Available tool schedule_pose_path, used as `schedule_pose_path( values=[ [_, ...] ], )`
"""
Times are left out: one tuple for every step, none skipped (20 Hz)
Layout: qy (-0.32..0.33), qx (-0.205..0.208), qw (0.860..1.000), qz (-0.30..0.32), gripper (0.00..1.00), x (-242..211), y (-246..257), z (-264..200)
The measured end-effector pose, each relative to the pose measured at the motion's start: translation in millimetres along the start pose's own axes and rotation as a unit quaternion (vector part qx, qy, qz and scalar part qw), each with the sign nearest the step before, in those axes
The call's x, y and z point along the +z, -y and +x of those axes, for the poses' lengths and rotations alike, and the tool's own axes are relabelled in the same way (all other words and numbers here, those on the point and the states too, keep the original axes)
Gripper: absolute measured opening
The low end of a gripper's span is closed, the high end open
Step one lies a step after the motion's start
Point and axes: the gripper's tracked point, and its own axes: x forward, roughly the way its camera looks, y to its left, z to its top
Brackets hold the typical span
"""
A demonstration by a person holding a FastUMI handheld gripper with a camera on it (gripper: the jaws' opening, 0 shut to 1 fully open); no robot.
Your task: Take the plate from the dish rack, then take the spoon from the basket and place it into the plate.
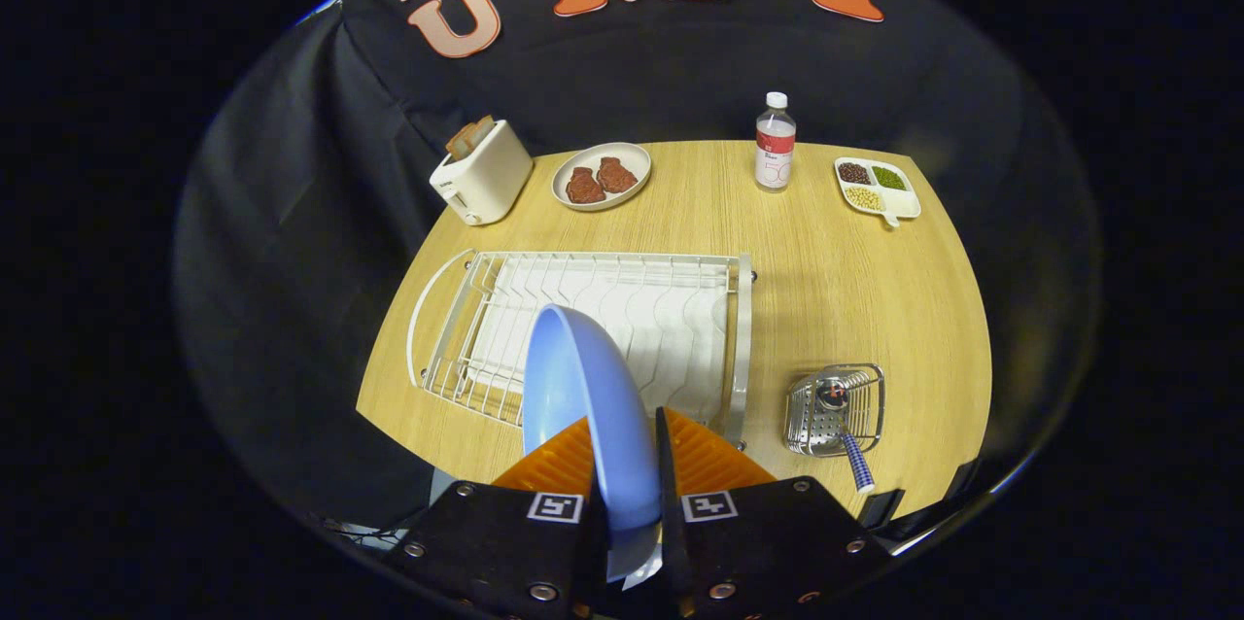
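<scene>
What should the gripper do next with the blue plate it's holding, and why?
Probably carry the blue plate toward the bare table between the dish rack and the basket, then lay it flat. The gripper is shut on the plate, held edge-up above the rack, and the spoon in the basket needs somewhere to land.
</scene>
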Motion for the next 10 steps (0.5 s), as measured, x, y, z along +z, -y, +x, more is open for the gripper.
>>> schedule_pose_path(
  values=[
    [0.002, 0.01, 1.0, -0.004, 0.23, -6, -3, -3],
    [0.003, 0.023, 1.0, -0.01, 0.23, -14, -5, -5],
    [0.002, 0.035, 0.999, -0.012, 0.23, -24, -8, -7],
    [0.003, 0.05, 0.999, -0.014, 0.23, -32, -12, -7],
    [0.0, 0.064, 0.998, -0.01, 0.23, -41, -14, -5],
    [-0.004, 0.078, 0.997, -0.003, 0.23, -52, -17, -6],
    [-0.005, 0.093, 0.996, 0.006, 0.23, -61, -20, -5],
    [-0.007, 0.106, 0.994, 0.015, 0.23, -70, -22, -4],
    [-0.011, 0.118, 0.993, 0.025, 0.23, -79, -25, -2],
    [-0.017, 0.129, 0.991, 0.035, 0.23, -91, -27, 0]
  ],
)
